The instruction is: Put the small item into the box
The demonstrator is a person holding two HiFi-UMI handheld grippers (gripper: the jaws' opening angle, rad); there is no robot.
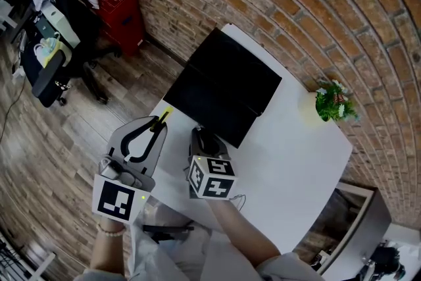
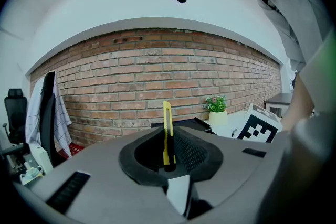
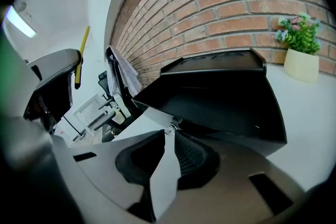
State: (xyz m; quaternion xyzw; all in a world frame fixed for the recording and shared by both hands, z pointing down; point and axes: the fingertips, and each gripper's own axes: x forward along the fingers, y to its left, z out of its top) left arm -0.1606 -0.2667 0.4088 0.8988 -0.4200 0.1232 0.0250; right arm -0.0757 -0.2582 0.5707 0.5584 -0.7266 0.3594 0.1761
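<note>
A black box (image 1: 223,85) stands open on the white table (image 1: 296,154), its lid laid back towards the brick wall. My left gripper (image 1: 158,125) is shut on a yellow utility knife (image 1: 162,116) and hangs off the table's left edge. In the left gripper view the knife (image 2: 167,128) stands upright between the jaws of that gripper (image 2: 168,165). My right gripper (image 1: 200,136) is shut just in front of the box's near wall (image 3: 220,97). A small shiny metal piece (image 3: 169,126) sits at its tips (image 3: 169,131); what it is I cannot tell.
A potted plant (image 1: 334,102) stands at the table's far right corner. On the wooden floor to the left are an office chair (image 1: 52,69) and a red crate (image 1: 118,10). A brick wall runs behind the table.
</note>
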